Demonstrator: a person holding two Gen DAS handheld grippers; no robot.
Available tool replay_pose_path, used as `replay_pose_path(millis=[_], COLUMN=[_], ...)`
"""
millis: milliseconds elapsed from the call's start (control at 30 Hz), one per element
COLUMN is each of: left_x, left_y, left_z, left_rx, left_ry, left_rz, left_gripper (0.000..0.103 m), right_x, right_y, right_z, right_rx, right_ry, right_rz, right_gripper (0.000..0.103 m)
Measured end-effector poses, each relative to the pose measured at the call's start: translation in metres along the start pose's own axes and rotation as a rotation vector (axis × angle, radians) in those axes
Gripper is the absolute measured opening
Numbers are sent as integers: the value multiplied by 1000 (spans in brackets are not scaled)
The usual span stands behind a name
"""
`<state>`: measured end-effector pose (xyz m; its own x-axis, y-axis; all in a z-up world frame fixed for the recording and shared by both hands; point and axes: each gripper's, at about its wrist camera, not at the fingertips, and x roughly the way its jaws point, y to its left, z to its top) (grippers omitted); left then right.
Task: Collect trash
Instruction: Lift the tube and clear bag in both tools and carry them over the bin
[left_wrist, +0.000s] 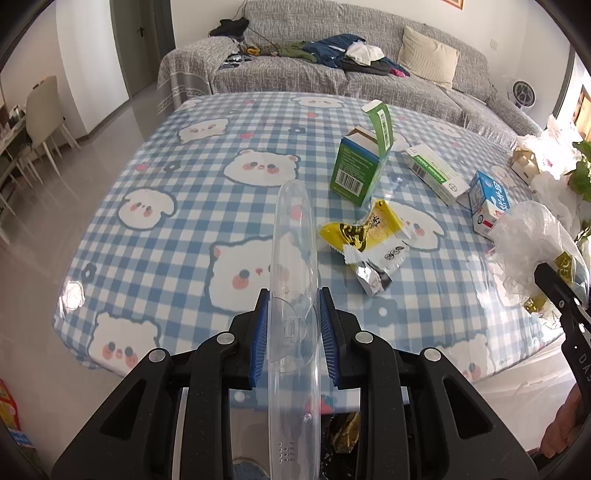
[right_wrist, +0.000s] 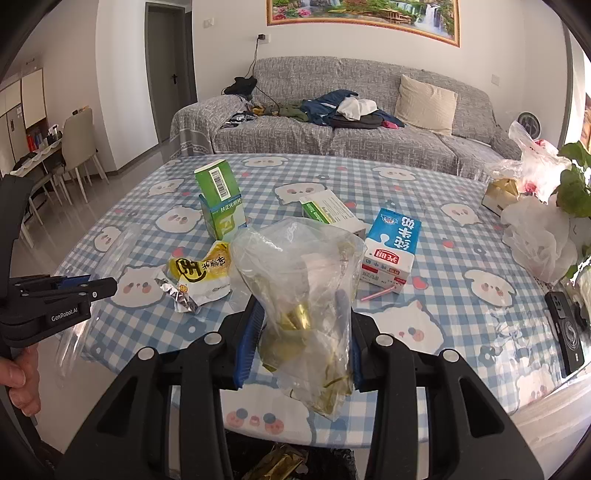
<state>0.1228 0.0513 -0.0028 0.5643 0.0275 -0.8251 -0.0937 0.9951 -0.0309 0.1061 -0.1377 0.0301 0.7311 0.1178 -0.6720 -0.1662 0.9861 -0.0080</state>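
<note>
The left gripper (left_wrist: 293, 325) pinches a long clear plastic lid (left_wrist: 293, 258) between its blue pads; the right gripper (right_wrist: 301, 332) clamps a crumpled clear bag (right_wrist: 303, 280) holding gold wrappers. Past both, on the checked table (left_wrist: 155, 229), a yellow snack wrapper (left_wrist: 364, 230) lies just in front of the open green box (left_wrist: 360, 166); a blue milk carton (right_wrist: 391, 245) lies to the box's right.

I see a grey covered sofa (right_wrist: 332, 122) across the upper frame, a cream cushion (right_wrist: 424, 103) at its right and clothes (right_wrist: 343, 109) heaped mid-seat. White walls, a framed landscape painting (right_wrist: 364, 14) at top, dark door (right_wrist: 171, 70) upper left. Glossy pale floor (left_wrist: 33, 236) at left; dining chair (right_wrist: 79, 144) there.
</note>
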Motion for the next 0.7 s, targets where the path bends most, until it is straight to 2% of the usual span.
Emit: replay_pose_path(millis=[300,700], left_x=[-10,-19], left_y=[-1,3], left_z=[-27,-93], left_rx=[-3,-9], left_ry=[8,38], left_rz=[3,-20], left_gripper=[25,25], right_x=[-19,-41], right_y=[1,2], right_z=[-16,-57], right_rx=[2,12], right_ry=[-4,17], right_rz=[-1,-3], right_gripper=[37,37])
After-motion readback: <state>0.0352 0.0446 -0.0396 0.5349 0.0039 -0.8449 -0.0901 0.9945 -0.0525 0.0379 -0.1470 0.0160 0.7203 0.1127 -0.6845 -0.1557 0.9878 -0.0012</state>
